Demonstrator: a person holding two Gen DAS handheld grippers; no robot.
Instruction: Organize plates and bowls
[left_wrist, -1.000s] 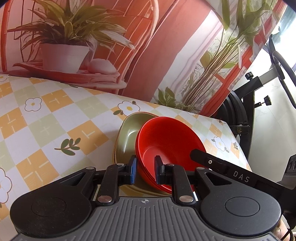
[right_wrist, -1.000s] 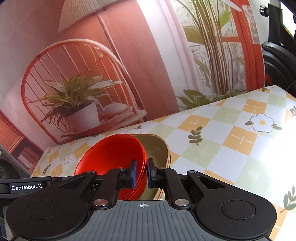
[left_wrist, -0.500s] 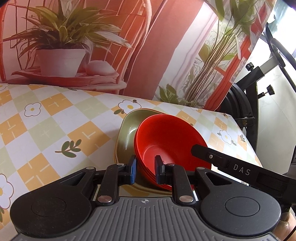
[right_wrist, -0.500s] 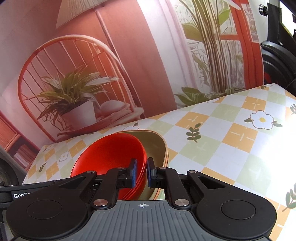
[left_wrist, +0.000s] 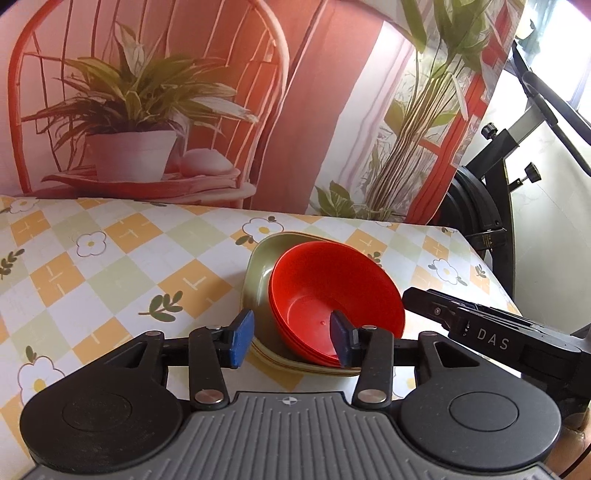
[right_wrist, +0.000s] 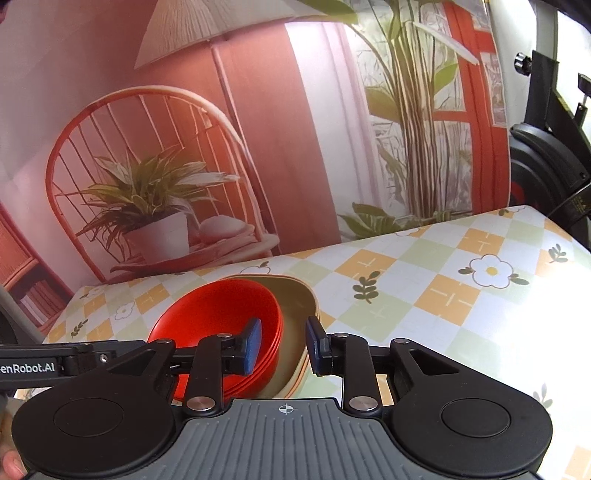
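Observation:
Several nested red bowls (left_wrist: 332, 291) sit inside a stack of olive-green squarish plates (left_wrist: 260, 273) on the checked tablecloth. My left gripper (left_wrist: 291, 341) is open, its blue pads either side of the stack's near rim, the right pad over the bowls. In the right wrist view the red bowls (right_wrist: 214, 314) lie left in the plates (right_wrist: 295, 306). My right gripper (right_wrist: 283, 345) is open too, straddling the bowls' edge and the plates' rim without pinching them. Each gripper shows in the other's view: the right gripper's body (left_wrist: 480, 332) and the left gripper's body (right_wrist: 37, 365).
A printed backdrop (left_wrist: 295, 110) of a chair and plants stands along the table's far edge. A black exercise bike (left_wrist: 498, 206) is beyond the table's right end. The flowered tablecloth (left_wrist: 92, 266) stretches left of the stack. A fingertip (right_wrist: 7, 461) shows at the lower left.
Both grippers were shut on the stack's rims and have opened. The stack now sits a little farther from both cameras.

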